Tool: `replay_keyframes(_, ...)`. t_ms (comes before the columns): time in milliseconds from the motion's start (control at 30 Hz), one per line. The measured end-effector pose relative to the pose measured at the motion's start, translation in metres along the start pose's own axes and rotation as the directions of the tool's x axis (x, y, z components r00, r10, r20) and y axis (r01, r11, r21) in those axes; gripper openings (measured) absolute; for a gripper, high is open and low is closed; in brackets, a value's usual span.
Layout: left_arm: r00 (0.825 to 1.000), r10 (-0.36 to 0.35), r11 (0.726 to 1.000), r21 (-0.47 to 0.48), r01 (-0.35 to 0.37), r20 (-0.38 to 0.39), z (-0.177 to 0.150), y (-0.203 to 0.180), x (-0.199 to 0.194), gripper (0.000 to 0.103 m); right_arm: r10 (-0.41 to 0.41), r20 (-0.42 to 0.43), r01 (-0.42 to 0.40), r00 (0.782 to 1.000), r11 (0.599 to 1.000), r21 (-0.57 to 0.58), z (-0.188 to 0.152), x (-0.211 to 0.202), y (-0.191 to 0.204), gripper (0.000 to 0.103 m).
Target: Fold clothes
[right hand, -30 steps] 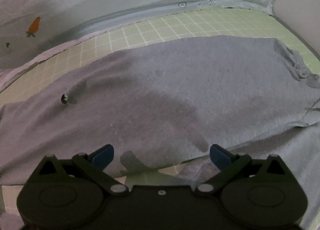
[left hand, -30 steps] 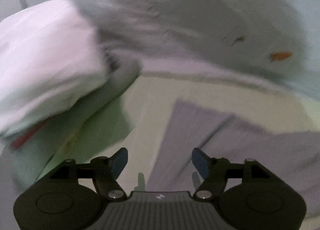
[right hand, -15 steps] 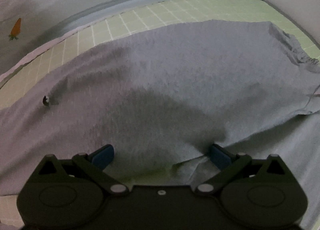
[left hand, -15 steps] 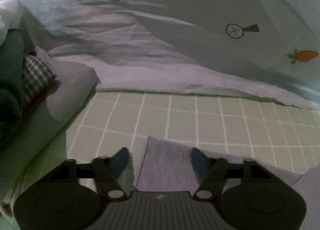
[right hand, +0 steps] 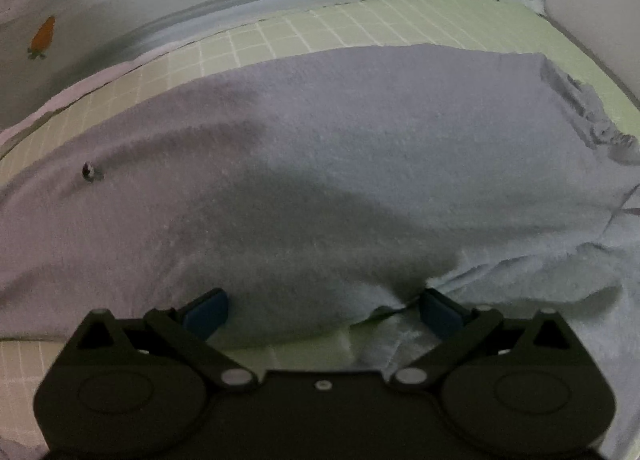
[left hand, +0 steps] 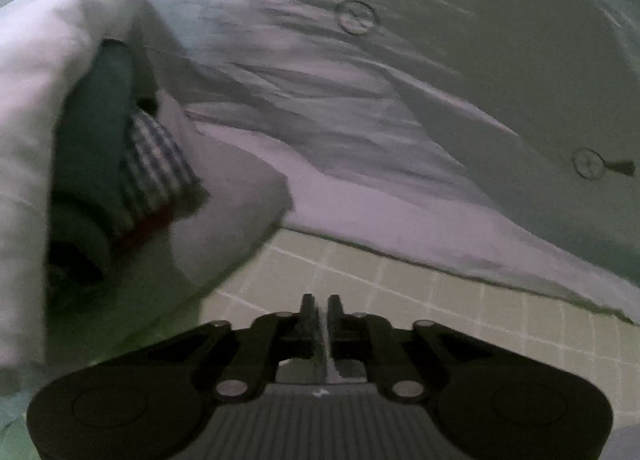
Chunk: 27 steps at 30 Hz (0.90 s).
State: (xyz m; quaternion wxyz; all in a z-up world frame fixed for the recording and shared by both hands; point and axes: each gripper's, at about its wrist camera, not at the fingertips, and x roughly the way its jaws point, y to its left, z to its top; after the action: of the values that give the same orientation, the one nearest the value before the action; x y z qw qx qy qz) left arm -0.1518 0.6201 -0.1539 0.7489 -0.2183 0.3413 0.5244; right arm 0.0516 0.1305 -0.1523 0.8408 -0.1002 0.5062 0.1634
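A grey fleece garment point(right hand: 340, 164) lies spread over the green checked sheet point(right hand: 304, 32) and fills the right wrist view; a small dark snap point(right hand: 88, 171) shows on its left part. My right gripper point(right hand: 322, 310) is open, its blue pads point(right hand: 208, 310) straddling the garment's near edge. My left gripper point(left hand: 320, 320) is shut, its jaws pressed together with a thin grey sliver of cloth point(left hand: 326, 356) between them, above the green sheet point(left hand: 400, 284). The garment is otherwise hidden in the left wrist view.
A pile of clothes point(left hand: 132, 164), white, dark green and checked, sits at the left. A pale quilt point(left hand: 360, 108) with carrot prints point(right hand: 42, 36) lies bunched along the far edge of the sheet. A white wall or headboard point(right hand: 592, 0) stands at the far right.
My left gripper has shut on the garment's corner that lay between its open jaws and swung left. My right gripper has moved forward over the garment's near edge and stays open.
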Motion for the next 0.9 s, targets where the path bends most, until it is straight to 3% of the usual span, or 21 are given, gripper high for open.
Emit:
replay_keyframes(33,1.0,0.01,1.0,0.022,-0.01,0.011,-0.001,-0.002,-0.006,0.029,-0.001,0.007,0.002,1.0,1.0,-0.016,-0.001,-0.002,0.0,0.103)
replay_keyframes(100,0.999,0.023,0.999,0.037,-0.024,0.04,-0.005,-0.002,-0.02,0.061,-0.014,0.03,0.016,0.999,0.998,-0.052,-0.003,-0.007,0.002,0.103)
replay_keyframes(167,0.998,0.003,1.0,0.017,-0.004,0.058,-0.009,0.005,-0.039,0.07,-0.018,0.045,0.022,0.999,0.997,-0.079,-0.003,-0.01,0.004,0.103)
replay_keyframes(300,0.998,-0.042,0.999,-0.009,0.043,0.053,-0.023,0.018,-0.072,0.079,-0.003,0.064,0.009,0.998,0.996,-0.091,-0.006,-0.014,0.006,0.103)
replay_keyframes(533,0.992,-0.121,0.992,0.027,0.122,-0.021,-0.078,0.037,-0.138,0.084,0.049,0.111,-0.028,0.993,0.983,-0.179,-0.022,-0.023,-0.001,0.103)
replay_keyframes(700,0.989,-0.112,0.993,0.022,0.114,-0.097,-0.136,0.047,-0.189,0.084,0.069,0.17,-0.021,0.983,0.962,-0.273,-0.034,-0.033,-0.02,0.103)
replay_keyframes(900,0.989,-0.088,0.996,-0.036,0.084,-0.119,-0.188,0.037,-0.244,0.084,0.039,0.251,0.024,0.967,0.97,-0.243,-0.028,-0.04,-0.083,0.103)
